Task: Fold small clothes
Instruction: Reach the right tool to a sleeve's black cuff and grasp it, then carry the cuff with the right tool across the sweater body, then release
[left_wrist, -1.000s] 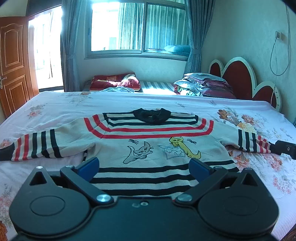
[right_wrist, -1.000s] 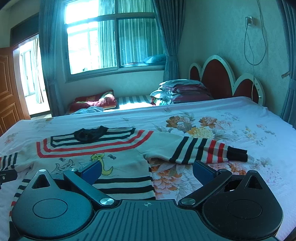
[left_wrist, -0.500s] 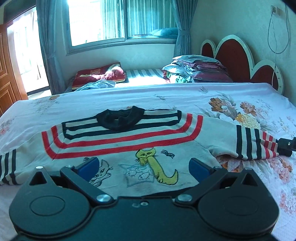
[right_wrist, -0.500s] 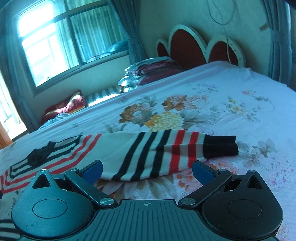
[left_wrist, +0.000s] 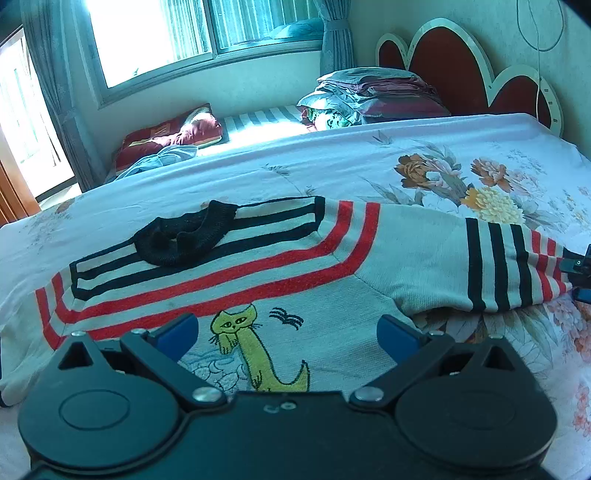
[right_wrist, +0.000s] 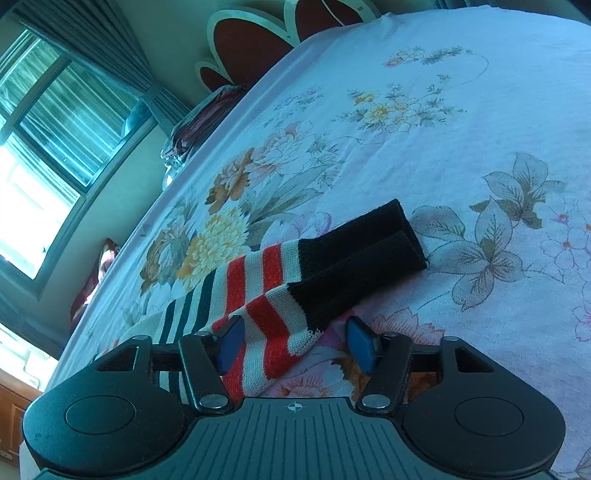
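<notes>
A: Where is the sweater (left_wrist: 229, 280)?

B: Flat on the bed (left_wrist: 332, 166), front up, filling the middle of the left wrist view. Black collar (left_wrist: 184, 236) at centre left, red and black stripes across the chest, and a yellow cat (left_wrist: 255, 343) just above the left gripper (left_wrist: 286, 332).

A: And the sleeve (left_wrist: 491, 262)?

B: It runs out to the right edge of that view, with black bands, then red. In the right wrist view its black cuff (right_wrist: 362, 254) lies in the middle of the frame on the flowered sheet (right_wrist: 480, 129), pointing to the upper right.

A: What about the right gripper (right_wrist: 295, 339)?

B: Low over the sleeve, with the whole view tilted. Its jaws have just been closing and now stand about half apart. The red-and-white striped part of the sleeve lies between the blue pads (right_wrist: 231, 341); the left one looks to be against the knit, while the right one stands clear of it over the sheet. So the sleeve is not gripped.

A: The left gripper's jaws?

B: Wide apart over the sweater's chest, with only the flat fabric between them.

A: Beyond the sweater?

B: Folded bedding (left_wrist: 373, 96) is stacked at the upper middle, by the red headboard (left_wrist: 461, 70). A window (left_wrist: 177, 33) with curtains fills the upper left, and a red pillow (left_wrist: 173, 136) lies below it.
</notes>
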